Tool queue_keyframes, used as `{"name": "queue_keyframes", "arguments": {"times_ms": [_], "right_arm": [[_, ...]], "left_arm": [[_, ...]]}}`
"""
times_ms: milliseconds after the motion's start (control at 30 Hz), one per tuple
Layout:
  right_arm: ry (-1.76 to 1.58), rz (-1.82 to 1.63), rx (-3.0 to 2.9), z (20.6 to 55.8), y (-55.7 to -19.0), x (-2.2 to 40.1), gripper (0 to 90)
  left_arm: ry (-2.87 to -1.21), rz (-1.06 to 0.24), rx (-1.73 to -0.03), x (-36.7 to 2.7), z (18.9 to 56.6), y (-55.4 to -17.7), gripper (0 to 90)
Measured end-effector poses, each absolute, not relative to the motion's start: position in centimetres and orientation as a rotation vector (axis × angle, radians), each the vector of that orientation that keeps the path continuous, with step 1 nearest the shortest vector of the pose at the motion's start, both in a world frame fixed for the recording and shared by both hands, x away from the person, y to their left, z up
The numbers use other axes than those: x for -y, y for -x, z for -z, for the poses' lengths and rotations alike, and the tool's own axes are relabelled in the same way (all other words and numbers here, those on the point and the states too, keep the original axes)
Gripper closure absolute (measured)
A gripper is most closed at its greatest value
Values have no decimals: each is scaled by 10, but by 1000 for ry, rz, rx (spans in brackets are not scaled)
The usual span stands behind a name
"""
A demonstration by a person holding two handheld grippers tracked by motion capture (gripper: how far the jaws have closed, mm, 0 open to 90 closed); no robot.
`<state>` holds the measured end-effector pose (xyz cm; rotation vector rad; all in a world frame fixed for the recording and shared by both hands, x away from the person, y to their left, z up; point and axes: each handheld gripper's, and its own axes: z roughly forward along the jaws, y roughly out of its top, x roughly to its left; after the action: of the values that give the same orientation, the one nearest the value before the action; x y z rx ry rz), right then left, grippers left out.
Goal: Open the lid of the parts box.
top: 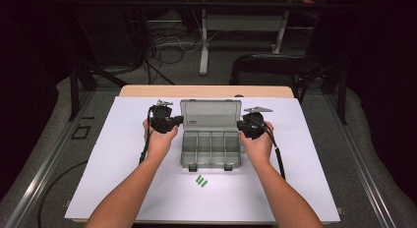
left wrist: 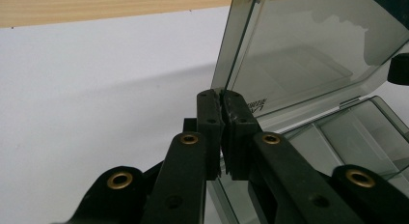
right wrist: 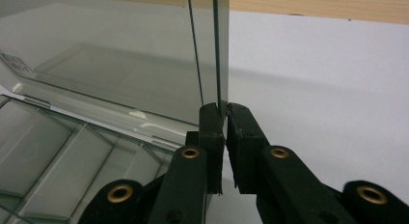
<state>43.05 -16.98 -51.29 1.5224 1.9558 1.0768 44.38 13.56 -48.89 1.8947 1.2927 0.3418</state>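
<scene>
A smoky clear compartment box (top: 211,156) lies open on the white mat, its lid (top: 210,115) standing upright at the back. My left gripper (top: 177,121) is shut on the lid's left edge. In the left gripper view the jaws (left wrist: 222,96) pinch the lid's (left wrist: 308,50) side wall above the box tray (left wrist: 366,137). On the opposite side, my right gripper (top: 242,125) is shut on the lid's right edge. The right gripper view has its jaws (right wrist: 224,108) clasping the thin wall of the lid (right wrist: 120,50), with the divided tray (right wrist: 48,151) at lower left. The compartments look empty.
Two or three small green pieces (top: 201,181) lie on the white mat (top: 123,154) just in front of the box. The wooden table edge (top: 206,90) runs behind the mat. A dark chair (top: 275,66) stands beyond the table.
</scene>
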Motion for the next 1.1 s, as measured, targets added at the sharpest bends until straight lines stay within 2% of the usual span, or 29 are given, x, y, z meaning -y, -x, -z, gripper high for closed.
{"name": "queue_keyframes", "arguments": {"times_ms": [100,233,633,1100], "right_arm": [[-1536,-1057,-1936,513,-431,169,812],[-1553,-1053,-1944,514,-431,167,857],[-1614,-1059,-1915,514,-432,167,866],[-1623,-1061,-1918,513,-432,167,867]], "left_arm": [[-1886,-339,-1298,-135,489,-444,873],[-1883,-336,-1299,-136,489,-444,873],[-1866,-337,-1303,-135,491,-444,863],[-1865,-376,-1314,-133,497,-438,753]]}}
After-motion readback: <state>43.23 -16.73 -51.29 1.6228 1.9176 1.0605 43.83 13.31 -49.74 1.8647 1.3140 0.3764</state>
